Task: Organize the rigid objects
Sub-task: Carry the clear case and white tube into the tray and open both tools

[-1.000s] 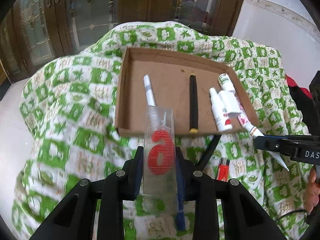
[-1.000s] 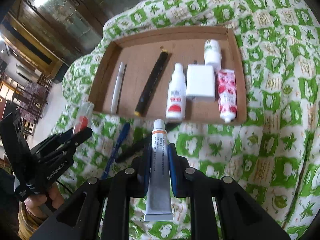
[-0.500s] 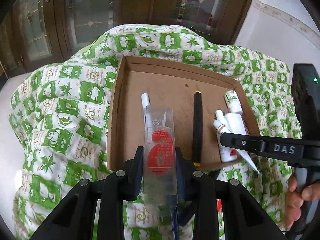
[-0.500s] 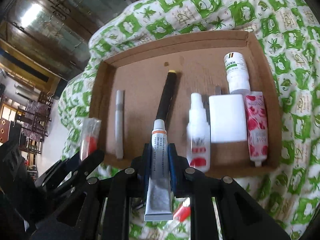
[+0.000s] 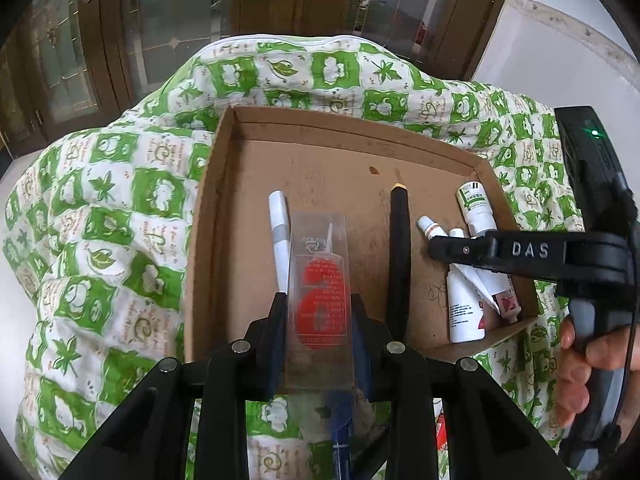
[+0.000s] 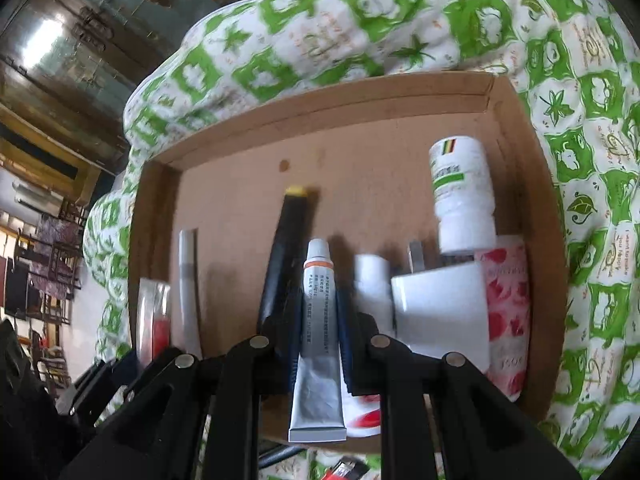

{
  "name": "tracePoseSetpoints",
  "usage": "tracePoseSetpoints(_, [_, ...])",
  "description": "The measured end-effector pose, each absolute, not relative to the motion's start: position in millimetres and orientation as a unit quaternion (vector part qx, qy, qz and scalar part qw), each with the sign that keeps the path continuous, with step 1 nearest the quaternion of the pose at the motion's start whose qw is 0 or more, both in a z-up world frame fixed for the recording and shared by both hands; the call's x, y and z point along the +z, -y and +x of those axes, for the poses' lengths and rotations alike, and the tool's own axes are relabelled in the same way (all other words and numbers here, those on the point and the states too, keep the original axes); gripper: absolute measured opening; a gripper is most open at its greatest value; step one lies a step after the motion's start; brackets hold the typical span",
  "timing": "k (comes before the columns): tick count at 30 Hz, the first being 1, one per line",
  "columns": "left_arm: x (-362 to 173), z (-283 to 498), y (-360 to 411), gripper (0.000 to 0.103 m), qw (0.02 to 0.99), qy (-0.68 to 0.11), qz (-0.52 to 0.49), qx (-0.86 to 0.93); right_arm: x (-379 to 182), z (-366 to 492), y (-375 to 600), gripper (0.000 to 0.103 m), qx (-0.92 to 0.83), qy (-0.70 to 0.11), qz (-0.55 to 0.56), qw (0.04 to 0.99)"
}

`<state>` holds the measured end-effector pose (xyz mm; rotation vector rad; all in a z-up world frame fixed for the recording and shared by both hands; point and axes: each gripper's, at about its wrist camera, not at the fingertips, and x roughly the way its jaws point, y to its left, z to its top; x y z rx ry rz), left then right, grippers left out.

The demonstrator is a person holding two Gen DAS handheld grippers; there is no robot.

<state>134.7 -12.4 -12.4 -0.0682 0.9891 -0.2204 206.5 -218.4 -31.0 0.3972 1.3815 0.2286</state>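
Observation:
My left gripper [image 5: 318, 308] is shut on a clear packet holding a red number candle [image 5: 318, 300]. It hangs over the near left part of the cardboard tray [image 5: 208, 220], between a white pen [image 5: 280, 240] and a black pen with a yellow tip [image 5: 400, 248]. My right gripper [image 6: 318, 312] is shut on a silver-white tube with an orange band [image 6: 318, 300]. The tube hangs low over the tray [image 6: 320, 96], between the black pen [image 6: 284, 256] and a white spray bottle [image 6: 372, 288]. The candle packet [image 6: 154, 320] also shows at the left of the right wrist view.
The tray also holds a white pill bottle [image 6: 460, 192], a white adapter [image 6: 440, 308] and a pink tube [image 6: 508, 308]. A green-and-white cloth [image 5: 100, 200] lies under it all. A blue pen [image 5: 340, 440] and a red lighter [image 6: 340, 472] lie in front of the tray. Wooden glass doors [image 5: 160, 20] stand behind.
Both grippers have moved forward and down, from in front of the tray to over its near part, each still holding its item. The tray looks larger in both views.

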Motion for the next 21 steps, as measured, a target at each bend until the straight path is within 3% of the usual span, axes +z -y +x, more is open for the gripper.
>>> tracePoseSetpoints(21, [-33.4, 180.2, 35.5, 0.030, 0.873, -0.477, -0.008, -0.106, -46.6, 245.8, 235.1, 0.016, 0.134, -0.562, 0.263, 0.773])
